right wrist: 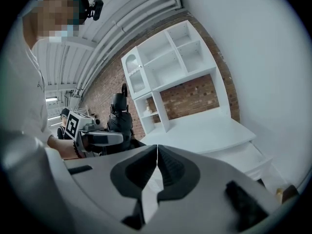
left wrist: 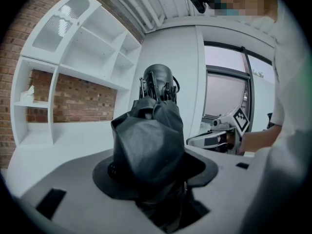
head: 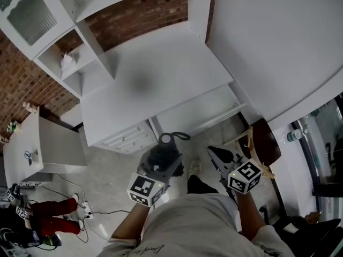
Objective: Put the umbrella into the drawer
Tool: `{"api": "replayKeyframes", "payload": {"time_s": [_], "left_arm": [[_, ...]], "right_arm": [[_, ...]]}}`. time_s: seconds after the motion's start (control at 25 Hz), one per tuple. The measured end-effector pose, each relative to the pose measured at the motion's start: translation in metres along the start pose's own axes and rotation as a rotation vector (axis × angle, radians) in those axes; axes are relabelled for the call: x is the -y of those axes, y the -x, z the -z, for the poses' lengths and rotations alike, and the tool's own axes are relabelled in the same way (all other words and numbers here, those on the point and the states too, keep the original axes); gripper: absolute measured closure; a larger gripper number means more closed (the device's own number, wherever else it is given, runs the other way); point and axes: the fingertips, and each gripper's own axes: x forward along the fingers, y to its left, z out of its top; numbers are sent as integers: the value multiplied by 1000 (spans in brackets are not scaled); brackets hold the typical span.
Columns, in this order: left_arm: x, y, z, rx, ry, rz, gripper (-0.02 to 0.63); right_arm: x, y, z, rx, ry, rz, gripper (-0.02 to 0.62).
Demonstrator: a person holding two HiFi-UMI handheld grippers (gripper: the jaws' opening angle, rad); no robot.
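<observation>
Left gripper view: L hand-held gripper (left wrist: 151, 177) is clenching on the folded black umbrella (left wrist: 148, 140), w/ the bundled fabric bulging up betw. the jaws and the far end sticking out past them toward the white shelf unit (left wrist: 73, 72). Right gripper view: R hand-held gripper (right wrist: 157, 165) is sitting clenched, jaws pressed together w/ nothing betw. them. It's pointing at the white counter (right wrist: 204, 130) and at the drawer (right wrist: 246, 157) under the counter's front edge, which is looking pulled out a bit. Head view: both grippers are hovering side by side in front of the person's torso, above the floor, near the counter's front but not over it. The umbrella is riding in the L one, a cord loop showing at its far end, and it's apart from the drawer, which is lying ahead & to the right. Brick wall (head: 21, 84) is showing behind the shelf unit. Another person in red trousers (head: 51, 218) is showing at lower left, near a small white cabinet (head: 43, 146).
</observation>
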Motion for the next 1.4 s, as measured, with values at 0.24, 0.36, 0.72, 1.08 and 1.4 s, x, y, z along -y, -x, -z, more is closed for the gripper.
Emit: {"api": "replayKeyframes", "payload": {"time_s": [0.24, 0.36, 0.72, 1.08, 1.4], "left_arm": [[-16, -38, -21, 27, -5, -30, 345], [-23, -56, -30, 33, -6, -46, 345], [-45, -101, -49, 43, 10, -93, 345], [-54, -127, -63, 46, 15, -126, 345], [-55, -136, -63, 36, 20, -120, 345]], "right_arm": [[38, -14, -18, -11, 9, -29, 568], [57, -22, -28, -14, 17, -48, 568], [103, -45, -56, -21, 48, -110, 568], [133, -54, -67, -27, 44, -143, 568], [140, -55, -68, -19, 29, -136, 568]]}}
